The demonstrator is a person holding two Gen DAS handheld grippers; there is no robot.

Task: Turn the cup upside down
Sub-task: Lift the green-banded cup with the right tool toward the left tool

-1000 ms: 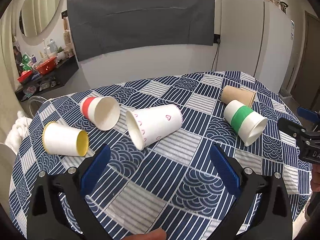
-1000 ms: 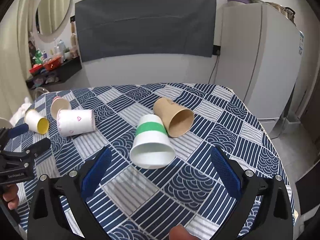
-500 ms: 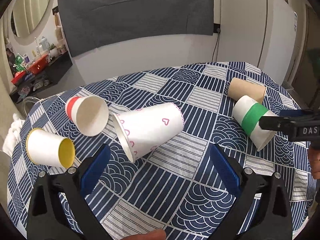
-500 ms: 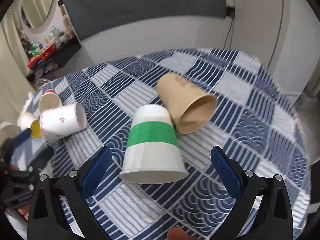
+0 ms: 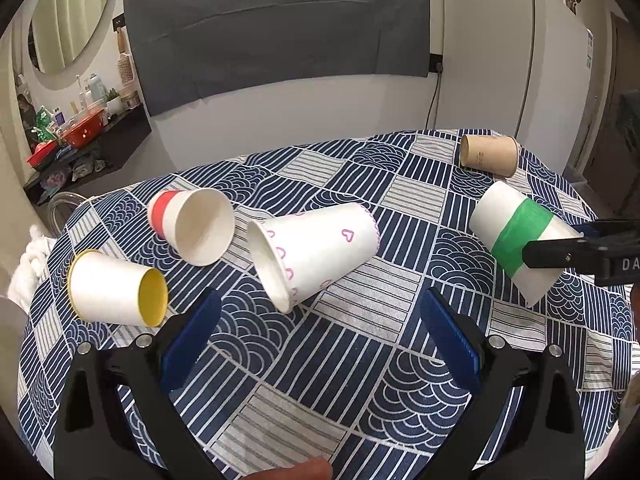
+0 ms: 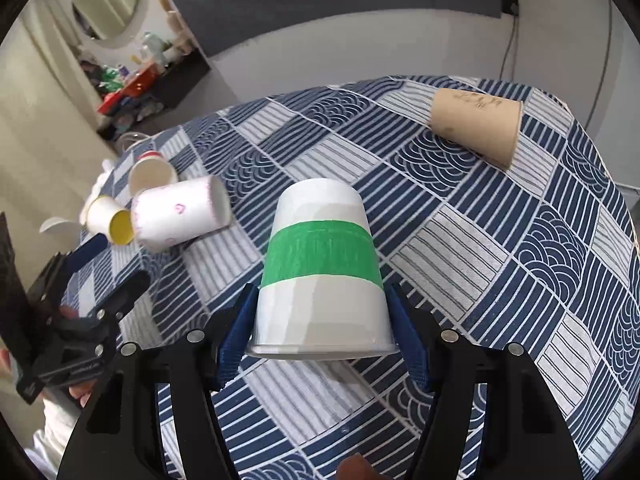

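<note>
A white paper cup with a green band point(image 6: 322, 276) lies tilted between the blue pads of my right gripper point(image 6: 323, 328), which is shut on it near its rim. It also shows in the left wrist view point(image 5: 516, 240) with the right gripper's finger across it. My left gripper point(image 5: 320, 336) is open and empty, low over the cloth, just in front of a white cup with pink hearts point(image 5: 316, 252) that lies on its side.
A red-banded cup point(image 5: 192, 224), a yellow-lined cup point(image 5: 116, 292) and a brown cup point(image 5: 488, 155) lie on their sides on the blue patterned tablecloth point(image 5: 360, 360). The round table's edge falls off at right point(image 6: 624, 216). A shelf with clutter stands at far left.
My right gripper has moved forward and shut on the green-banded cup, lifting it away from the brown cup. My left gripper moved closer to the hearts cup and stayed open.
</note>
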